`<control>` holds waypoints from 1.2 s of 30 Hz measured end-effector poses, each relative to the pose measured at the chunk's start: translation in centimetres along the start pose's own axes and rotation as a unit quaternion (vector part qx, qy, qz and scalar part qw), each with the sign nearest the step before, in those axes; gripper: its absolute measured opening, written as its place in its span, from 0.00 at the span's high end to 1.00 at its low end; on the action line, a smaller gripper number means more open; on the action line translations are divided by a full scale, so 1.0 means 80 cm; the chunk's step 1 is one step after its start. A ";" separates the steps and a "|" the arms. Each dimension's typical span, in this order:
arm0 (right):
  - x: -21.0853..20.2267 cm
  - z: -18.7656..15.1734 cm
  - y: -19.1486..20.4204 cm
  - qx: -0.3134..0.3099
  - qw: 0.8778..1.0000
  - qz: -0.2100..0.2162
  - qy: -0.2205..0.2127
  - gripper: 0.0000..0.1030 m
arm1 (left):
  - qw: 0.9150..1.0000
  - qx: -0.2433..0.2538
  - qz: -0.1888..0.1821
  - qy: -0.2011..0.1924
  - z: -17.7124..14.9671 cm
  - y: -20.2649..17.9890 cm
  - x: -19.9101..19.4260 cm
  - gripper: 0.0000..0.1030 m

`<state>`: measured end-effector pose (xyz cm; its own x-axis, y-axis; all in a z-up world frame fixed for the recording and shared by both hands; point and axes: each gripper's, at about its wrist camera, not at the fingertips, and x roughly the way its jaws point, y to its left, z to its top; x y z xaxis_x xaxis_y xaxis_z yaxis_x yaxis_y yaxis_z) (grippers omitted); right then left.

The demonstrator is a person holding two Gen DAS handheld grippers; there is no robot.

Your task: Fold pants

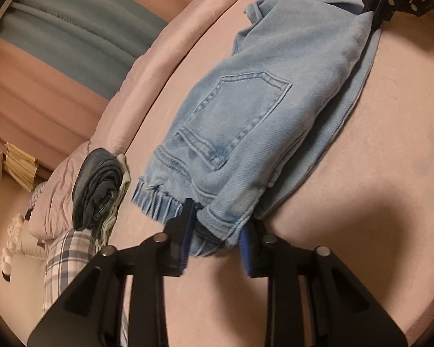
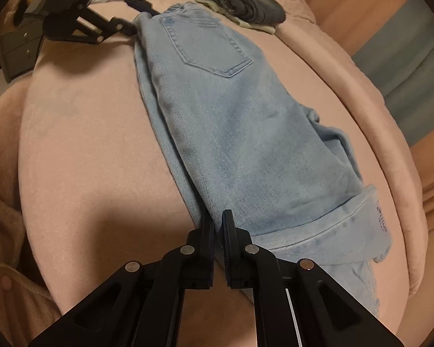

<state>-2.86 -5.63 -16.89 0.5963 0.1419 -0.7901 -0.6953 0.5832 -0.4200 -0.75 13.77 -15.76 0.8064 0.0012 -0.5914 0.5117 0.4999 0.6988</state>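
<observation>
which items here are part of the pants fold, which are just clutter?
In the job: light blue jeans; left hand-held gripper; right hand-held gripper.

Lying about: dark folded denim; plaid fabric; pink quilt.

A bedroom in a home: a big pink bed [image 1: 376,150] with a soft pink blanket [image 1: 147,66], a checked pillow [image 1: 63,257], and a small pile of folded clothes [image 1: 98,188] on it

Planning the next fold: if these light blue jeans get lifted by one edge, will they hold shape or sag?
The light blue jeans will likely sag: the denim already drapes and creases on the pink bed. The stacked layers probably make them fairly heavy, and they could slide apart.
</observation>
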 end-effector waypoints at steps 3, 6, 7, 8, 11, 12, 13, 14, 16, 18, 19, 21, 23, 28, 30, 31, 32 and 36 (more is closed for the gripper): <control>-0.015 -0.003 -0.010 0.026 0.999 0.024 -0.002 0.85 | 0.999 -0.027 -0.023 0.012 -0.003 0.011 -0.019 0.59; -0.044 -0.008 -0.023 0.067 0.995 0.062 -0.038 0.58 | 0.996 -0.075 -0.051 0.006 -0.002 0.024 -0.040 0.59; -0.053 -0.009 -0.030 0.084 0.992 0.076 -0.055 0.57 | 0.994 -0.090 -0.061 0.001 0.000 0.025 -0.045 0.59; -0.060 -0.009 -0.038 0.104 0.988 0.089 -0.069 0.57 | 0.990 -0.117 -0.078 -0.011 0.008 0.032 -0.052 0.59; -0.060 -0.002 -0.067 0.178 0.973 0.111 -0.099 0.57 | 0.976 -0.183 -0.107 -0.043 0.036 0.040 -0.055 0.56; -0.055 0.000 -0.078 0.206 0.966 0.114 -0.105 0.57 | 0.973 -0.199 -0.111 -0.047 0.045 0.039 -0.052 0.54; -0.046 0.002 -0.087 0.234 0.960 0.108 -0.106 0.57 | 0.968 -0.218 -0.118 -0.049 0.057 0.038 -0.045 0.54; -0.035 0.004 -0.093 0.256 0.956 0.096 -0.103 0.57 | 0.962 -0.237 -0.124 -0.053 0.070 0.034 -0.037 0.54; -0.015 0.005 -0.096 0.281 0.952 0.086 -0.088 0.57 | 0.951 -0.269 -0.140 -0.054 0.093 0.022 -0.017 0.54; 0.012 0.002 -0.086 0.292 0.951 0.079 -0.057 0.57 | 0.946 -0.283 -0.153 -0.034 0.105 0.005 0.006 0.54; 0.025 -0.001 -0.077 0.286 0.955 0.072 -0.033 0.57 | 0.949 -0.276 -0.155 -0.006 0.108 -0.009 0.022 0.54; 0.037 -0.010 -0.061 0.268 0.961 0.058 -0.030 0.57 | 0.948 -0.274 -0.161 0.021 0.099 -0.031 0.046 0.53; 0.032 -0.015 -0.062 0.266 0.961 0.067 -0.040 0.57 | 0.941 -0.292 -0.171 0.006 0.093 -0.026 0.043 0.53; 0.009 -0.020 -0.117 0.339 0.929 0.133 -0.066 0.57 | 0.930 -0.316 -0.188 0.023 0.100 -0.006 0.036 0.53; -0.002 -0.022 -0.156 0.381 0.913 0.118 -0.087 0.56 | 0.929 -0.321 -0.182 0.010 0.106 -0.006 0.026 0.53; -0.003 -0.026 -0.180 0.411 0.899 0.112 -0.097 0.54 | 0.927 -0.327 -0.185 0.004 0.103 -0.006 0.025 0.53; -0.001 -0.029 -0.198 0.439 0.887 0.104 -0.100 0.52 | 0.922 -0.336 -0.194 -0.006 0.109 -0.005 0.022 0.52; 0.045 -0.037 -0.286 0.543 0.837 0.034 -0.052 0.51 | 0.901 -0.360 -0.240 -0.030 0.137 -0.010 0.026 0.46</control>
<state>13.97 -20.83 -11.46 0.6409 0.2391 -0.7294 0.0134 0.9466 0.3221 3.76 3.90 -13.11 0.5687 -0.4013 -0.7181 0.4991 0.8622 -0.0865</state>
